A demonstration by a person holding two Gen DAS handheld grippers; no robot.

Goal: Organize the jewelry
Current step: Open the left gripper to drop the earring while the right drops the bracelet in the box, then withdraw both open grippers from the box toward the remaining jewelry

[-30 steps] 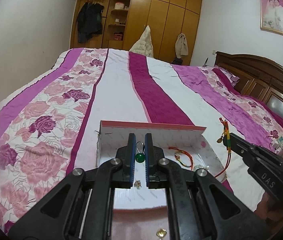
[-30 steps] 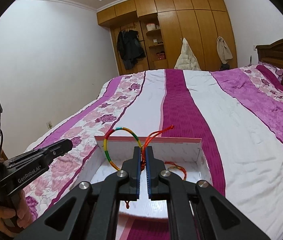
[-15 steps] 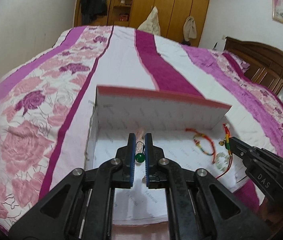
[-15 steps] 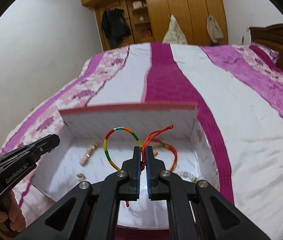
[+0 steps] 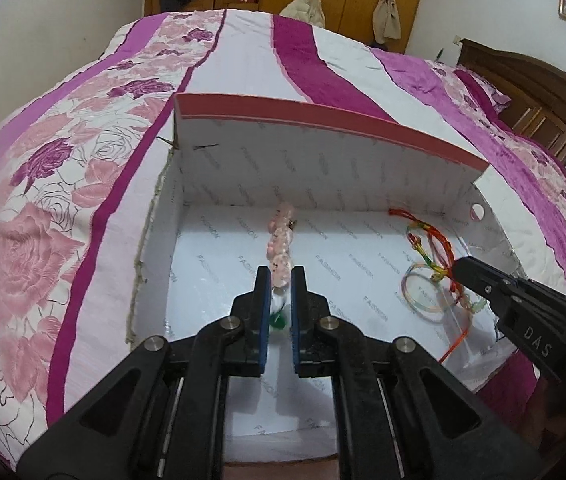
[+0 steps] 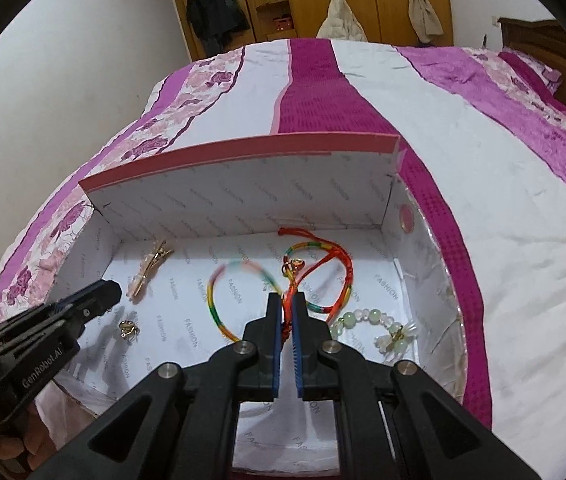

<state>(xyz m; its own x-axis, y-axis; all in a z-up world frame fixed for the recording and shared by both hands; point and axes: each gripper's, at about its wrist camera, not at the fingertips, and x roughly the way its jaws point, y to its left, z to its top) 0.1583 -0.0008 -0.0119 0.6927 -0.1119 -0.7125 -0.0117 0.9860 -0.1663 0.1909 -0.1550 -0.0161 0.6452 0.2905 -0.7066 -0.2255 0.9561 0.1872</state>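
Both tools are down inside the white box on the bed. The left tool grips a green pendant; the right tool pinches a rainbow cord bracelet. Several pieces already lie inside; these two look close to release.

left claw: black, blue pads, silver screws | right claw: same, "GenRobot.AI" lettering opposite
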